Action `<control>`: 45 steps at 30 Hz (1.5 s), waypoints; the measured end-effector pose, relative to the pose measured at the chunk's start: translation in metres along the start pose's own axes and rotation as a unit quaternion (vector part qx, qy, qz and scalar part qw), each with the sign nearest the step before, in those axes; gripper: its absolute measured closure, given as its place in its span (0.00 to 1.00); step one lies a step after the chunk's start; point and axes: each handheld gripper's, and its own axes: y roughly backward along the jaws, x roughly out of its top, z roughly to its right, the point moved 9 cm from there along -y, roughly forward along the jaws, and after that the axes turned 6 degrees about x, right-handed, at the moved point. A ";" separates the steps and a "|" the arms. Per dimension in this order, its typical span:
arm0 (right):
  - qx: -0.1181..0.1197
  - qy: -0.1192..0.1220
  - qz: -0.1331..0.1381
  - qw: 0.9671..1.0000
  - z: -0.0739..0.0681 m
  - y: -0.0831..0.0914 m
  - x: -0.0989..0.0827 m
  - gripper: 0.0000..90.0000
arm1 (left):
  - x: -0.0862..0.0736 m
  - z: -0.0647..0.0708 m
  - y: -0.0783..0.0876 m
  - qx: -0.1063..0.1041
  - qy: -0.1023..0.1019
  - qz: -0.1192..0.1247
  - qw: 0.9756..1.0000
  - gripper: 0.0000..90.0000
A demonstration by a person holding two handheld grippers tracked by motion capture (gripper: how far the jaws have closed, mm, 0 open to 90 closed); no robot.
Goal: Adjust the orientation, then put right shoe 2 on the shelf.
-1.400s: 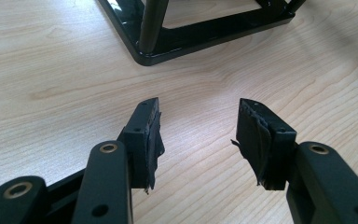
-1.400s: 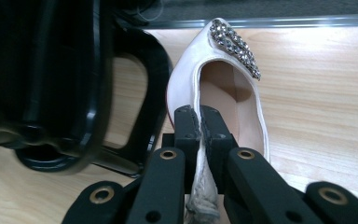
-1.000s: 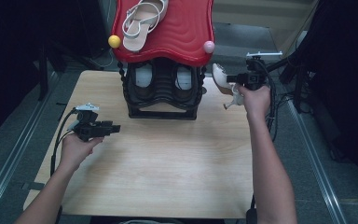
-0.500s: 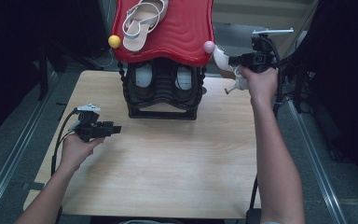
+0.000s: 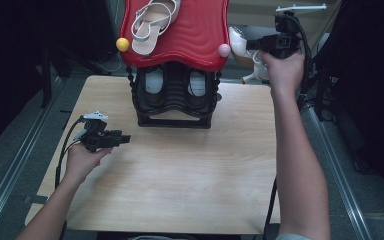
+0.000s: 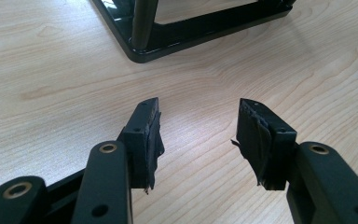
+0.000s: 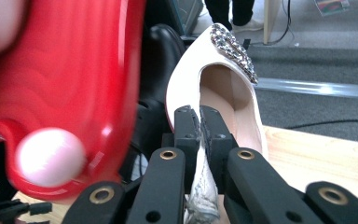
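Raised higher now, right hand-held gripper [image 7: 199,122] grasping white shoe [image 7: 223,88]; lift it clear above red shelf [image 5: 190,35] rim; left hand-held gripper [image 6: 198,135] released.

We see a glossy red, wave-ribbed shelf [image 5: 190,35] with one yellow knob [image 5: 122,44] and one pink knob [image 5: 224,50]. The held pump [image 7: 223,93] is white with a silvery jewelled ornament. The frame [image 5: 175,95] is black, the table [image 5: 180,170] pale woodgrain.

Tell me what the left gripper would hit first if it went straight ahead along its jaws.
Probably the black rack's base. The open left gripper points across bare table toward it; exact depth is unclear.
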 end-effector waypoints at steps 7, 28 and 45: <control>-0.009 0.015 0.013 1.000 -0.019 0.009 0.022 0.99 | -0.001 0.001 0.000 -0.003 -0.002 -0.002 1.000 0.55; -0.028 0.052 0.065 0.996 -0.066 0.044 0.081 0.99 | -0.001 0.002 -0.001 -0.003 -0.005 -0.002 1.000 0.55; -0.005 0.091 0.069 0.993 -0.115 -0.007 0.090 0.99 | -0.001 0.002 -0.002 -0.003 -0.007 -0.003 1.000 0.55</control>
